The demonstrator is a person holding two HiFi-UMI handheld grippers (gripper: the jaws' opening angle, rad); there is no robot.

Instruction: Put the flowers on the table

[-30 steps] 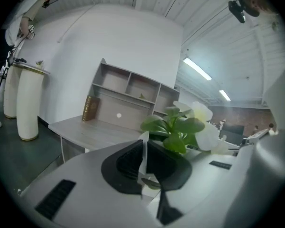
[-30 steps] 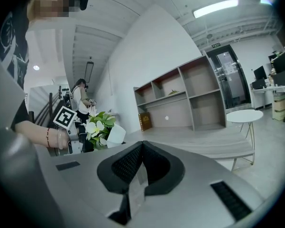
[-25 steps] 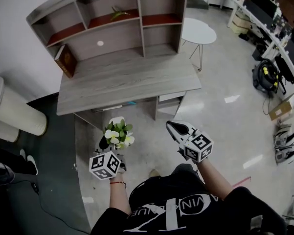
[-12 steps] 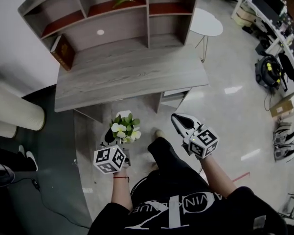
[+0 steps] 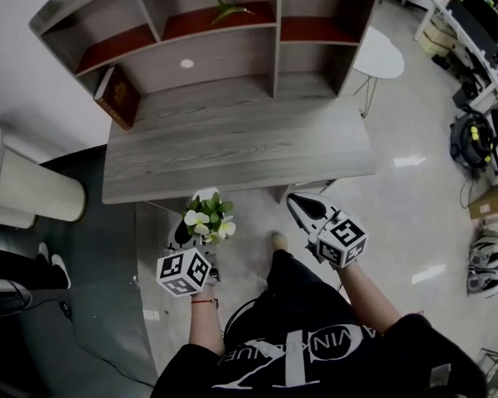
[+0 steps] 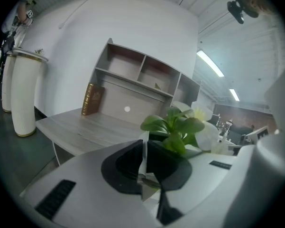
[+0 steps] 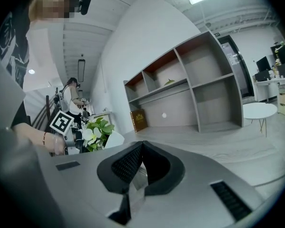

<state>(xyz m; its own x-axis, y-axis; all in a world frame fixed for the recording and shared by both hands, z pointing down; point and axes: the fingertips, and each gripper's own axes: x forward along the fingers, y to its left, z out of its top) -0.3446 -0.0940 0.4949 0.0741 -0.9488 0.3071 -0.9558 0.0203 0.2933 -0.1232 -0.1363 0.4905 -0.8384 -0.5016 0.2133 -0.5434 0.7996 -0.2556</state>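
A small bunch of white flowers with green leaves point(image 5: 206, 220) is held in my left gripper point(image 5: 195, 219), just short of the front edge of the grey wooden desk point(image 5: 232, 148). In the left gripper view the flowers point(image 6: 182, 127) rise right behind the jaws, which are shut on the stem or pot; the left gripper point(image 6: 143, 148) points at the desk point(image 6: 85, 127). My right gripper point(image 5: 302, 206) hovers to the right at the same height, shut and empty. In the right gripper view, past that gripper point(image 7: 141, 156), the flowers point(image 7: 96, 130) show at the left.
The desk carries a shelf unit point(image 5: 207, 31) with a brown book point(image 5: 118, 94) leaning at its left and a green sprig point(image 5: 230, 9) on an upper shelf. A white cylinder point(image 5: 29, 193) stands left of the desk, a round white side table point(image 5: 379, 56) to the right.
The person has stepped closer to the desk; both grippers, the left one with the flowers, now sit nearer its front edge. Both stay shut.
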